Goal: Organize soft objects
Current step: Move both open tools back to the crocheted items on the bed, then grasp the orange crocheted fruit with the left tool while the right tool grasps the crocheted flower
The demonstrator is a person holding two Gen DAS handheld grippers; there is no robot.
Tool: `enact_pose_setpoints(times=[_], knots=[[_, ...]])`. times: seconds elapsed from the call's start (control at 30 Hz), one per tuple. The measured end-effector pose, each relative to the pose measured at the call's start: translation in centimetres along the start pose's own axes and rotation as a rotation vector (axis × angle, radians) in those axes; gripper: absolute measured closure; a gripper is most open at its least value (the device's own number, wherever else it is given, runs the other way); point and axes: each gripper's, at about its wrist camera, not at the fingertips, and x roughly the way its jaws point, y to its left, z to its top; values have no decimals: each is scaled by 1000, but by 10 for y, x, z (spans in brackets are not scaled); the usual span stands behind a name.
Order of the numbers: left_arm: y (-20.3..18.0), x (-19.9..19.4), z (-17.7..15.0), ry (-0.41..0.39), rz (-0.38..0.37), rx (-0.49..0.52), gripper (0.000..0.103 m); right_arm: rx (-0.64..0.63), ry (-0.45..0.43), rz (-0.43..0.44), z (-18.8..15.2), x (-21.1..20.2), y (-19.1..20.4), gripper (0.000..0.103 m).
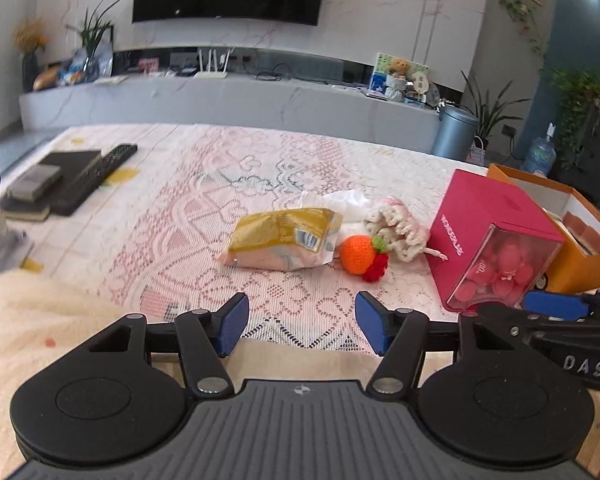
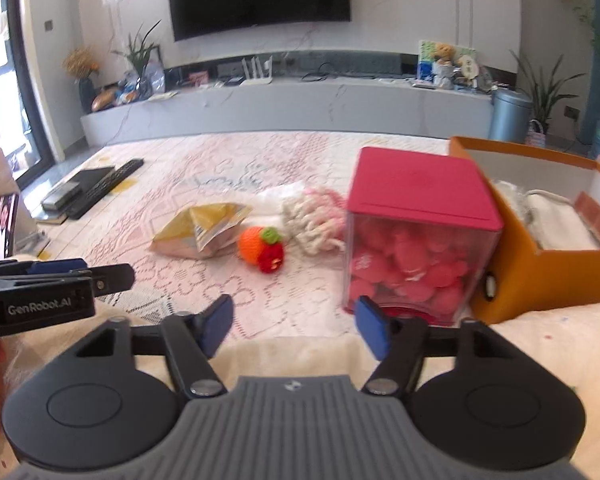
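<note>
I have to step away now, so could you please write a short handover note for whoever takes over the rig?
Left gripper: open, empty, at the near edge of the table.
Right gripper: open, empty, beside it.
On the lace cloth: yellow snack bag, orange crocheted fruit, knitted pouch, close together mid-table. Red-lidded clear box stands right of them; orange box beyond holds white cloth.
Done: some cloth is in the orange box.
Left: the three loose soft things, none gripped yet.
</note>
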Motion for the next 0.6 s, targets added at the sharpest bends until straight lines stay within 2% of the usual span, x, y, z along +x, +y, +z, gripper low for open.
enact_pose_setpoints(times=[0.27,0.6], knots=[[5,3,4,-20,-45,-35,32,-25,27,26,6,24,13,44],[2,24,25,6,-89,27,39,-123,28,40,32,55,26,57]])
